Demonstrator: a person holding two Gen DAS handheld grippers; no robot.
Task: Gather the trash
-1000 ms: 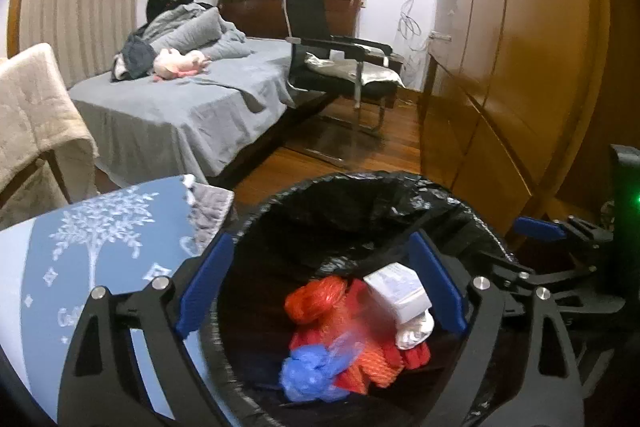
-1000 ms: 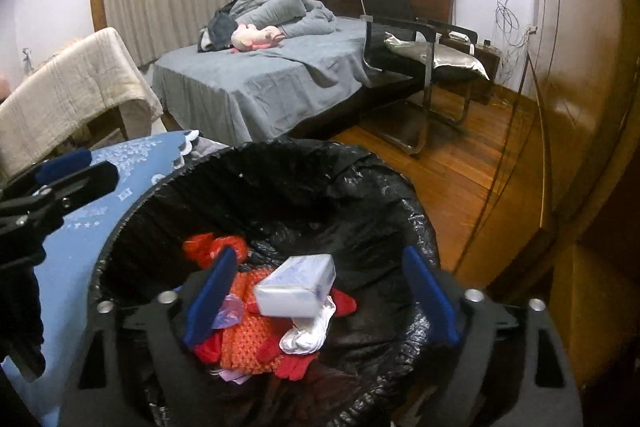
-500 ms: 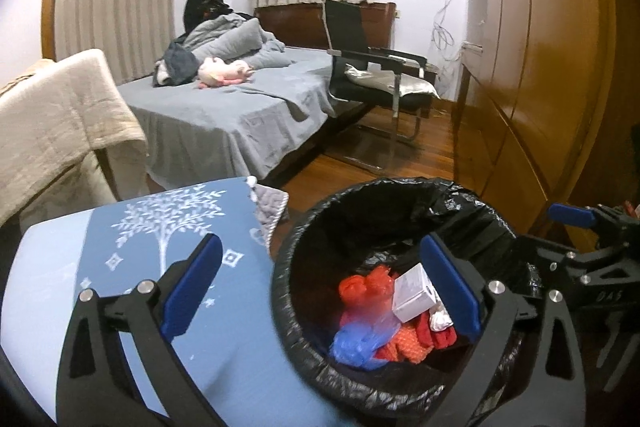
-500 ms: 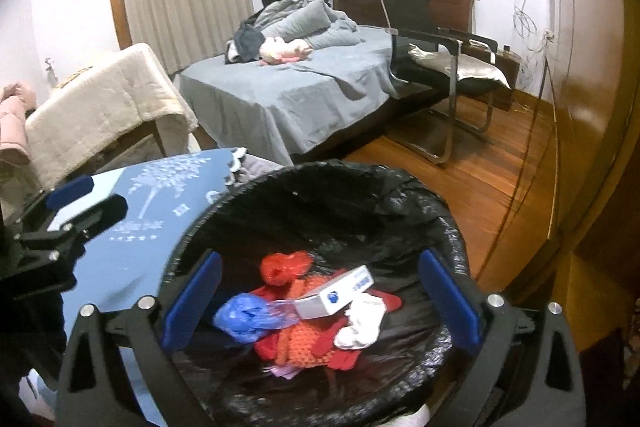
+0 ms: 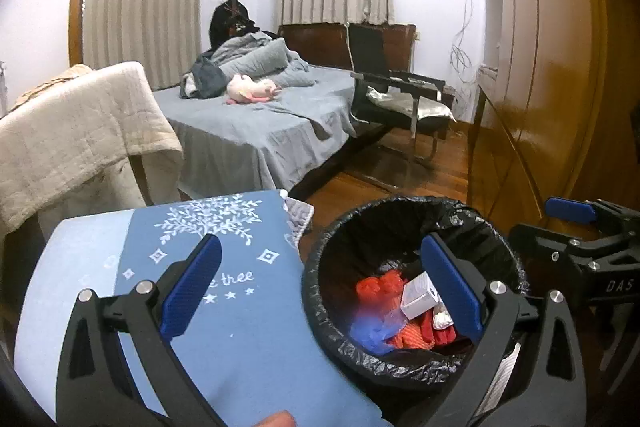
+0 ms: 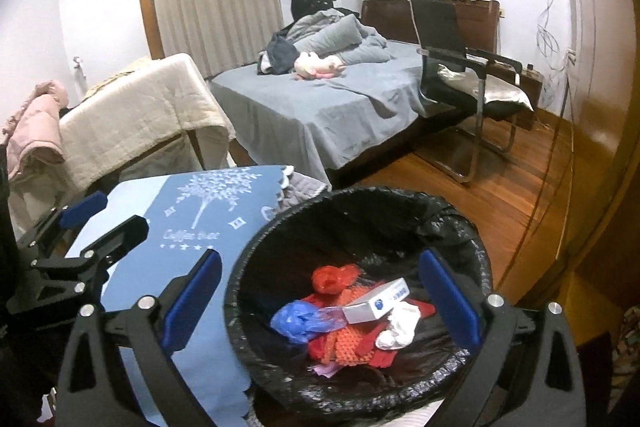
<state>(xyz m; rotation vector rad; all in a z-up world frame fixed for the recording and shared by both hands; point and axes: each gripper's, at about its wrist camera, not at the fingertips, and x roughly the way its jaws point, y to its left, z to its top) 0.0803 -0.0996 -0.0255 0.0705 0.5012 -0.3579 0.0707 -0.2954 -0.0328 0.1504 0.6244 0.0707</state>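
Note:
A bin with a black liner [image 5: 496, 255] [image 6: 360, 199] stands beside the table. In it lie a white box [image 5: 418, 297] [image 6: 376, 301], red netting [image 5: 378, 283] [image 6: 332, 277], a blue bag [image 5: 372, 333] [image 6: 298, 319] and crumpled white paper [image 6: 400, 325]. My left gripper [image 5: 320, 247] hangs open above the table's edge and the bin's left rim, nothing between its fingers. My right gripper [image 6: 320, 259] is open above the bin, holding nothing. Each shows in the other's view: right gripper [image 5: 560, 223], left gripper [image 6: 106, 223].
A table with a blue tree-print cloth [image 5: 224, 267] [image 6: 192, 219] touches the bin's left side. Beyond are a chair draped in a beige blanket [image 5: 80, 131], a grey bed [image 5: 256, 131], a black chair [image 5: 400, 99], a wooden wardrobe [image 5: 540, 87] and wooden floor [image 6: 500, 187].
Both grippers have risen and drawn back from the bin, which now looks smaller. The left one has shifted left over the table. The white box has settled onto the trash.

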